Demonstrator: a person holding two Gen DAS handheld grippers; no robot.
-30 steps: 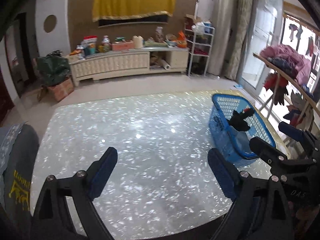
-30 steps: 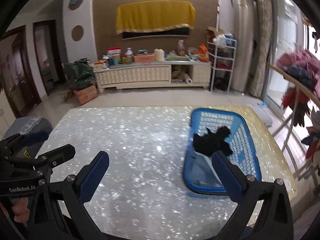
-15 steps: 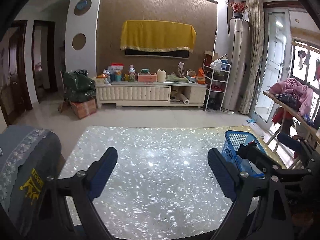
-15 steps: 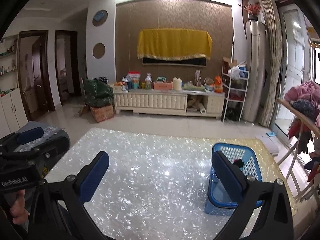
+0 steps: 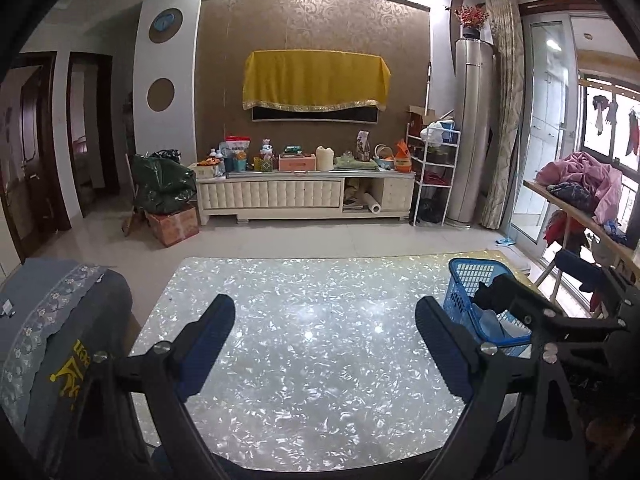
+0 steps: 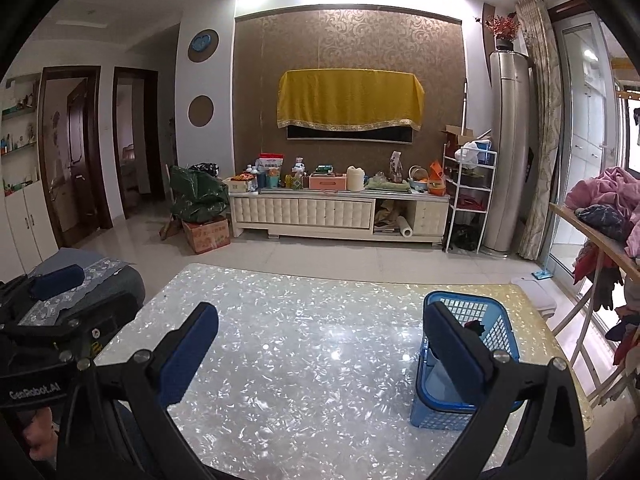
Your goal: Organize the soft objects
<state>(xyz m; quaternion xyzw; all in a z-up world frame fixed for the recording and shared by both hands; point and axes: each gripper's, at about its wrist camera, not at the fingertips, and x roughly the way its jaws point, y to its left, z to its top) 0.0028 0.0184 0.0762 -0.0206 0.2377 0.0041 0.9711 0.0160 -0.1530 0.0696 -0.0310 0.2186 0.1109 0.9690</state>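
A blue plastic basket (image 6: 492, 320) stands on the right side of the pearly table (image 6: 304, 344); it also shows in the left wrist view (image 5: 464, 276). A dark soft item (image 6: 474, 326) lies inside it, mostly hidden by my right finger. My left gripper (image 5: 324, 336) is open and empty above the table's near half. My right gripper (image 6: 320, 344) is open and empty, its right finger in front of the basket. The right gripper's body (image 5: 560, 320) shows at the right of the left wrist view.
A grey covered chair (image 5: 56, 320) stands at the table's left edge. A clothes rack with garments (image 6: 608, 216) stands to the right of the table. A white TV cabinet (image 6: 336, 212) lines the far wall, across open floor.
Both grippers have tilted up and drawn back from the basket. The views now show the room and far wall instead of looking down on the table. Both stay open.
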